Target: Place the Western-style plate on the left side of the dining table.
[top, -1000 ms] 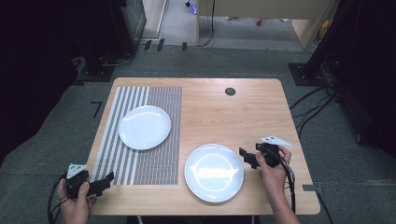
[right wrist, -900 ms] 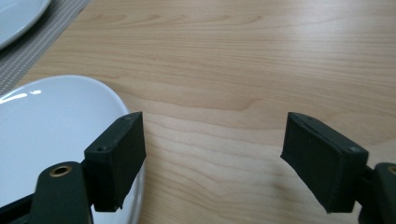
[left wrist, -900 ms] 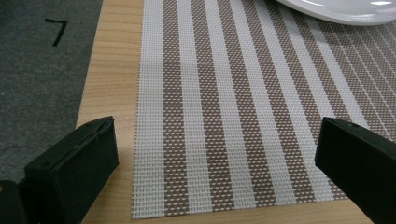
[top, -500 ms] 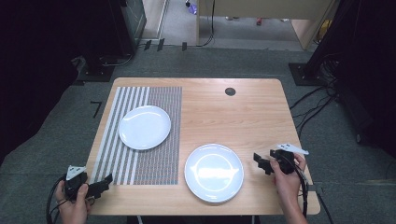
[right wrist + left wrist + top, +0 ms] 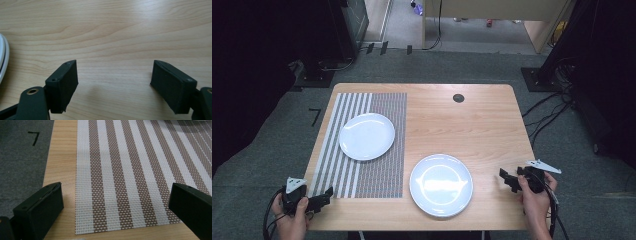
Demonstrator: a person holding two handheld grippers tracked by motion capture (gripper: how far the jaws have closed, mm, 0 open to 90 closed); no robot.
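While both hands rest at the table's (image 5: 482,120) near edge, the right gripper (image 5: 508,180) sits at 3 o'clock of the near plate (image 5: 441,185), close but not touching, jaws spread wide and empty. At 7 o'clock of the striped placemat (image 5: 362,165), the left gripper (image 5: 324,197) is likewise wide and empty; the far plate (image 5: 366,136) lies on that mat.

Both black grippers, left gripper (image 5: 326,195) and right gripper (image 5: 507,180), carry grey triangular plates and trailing black cables.
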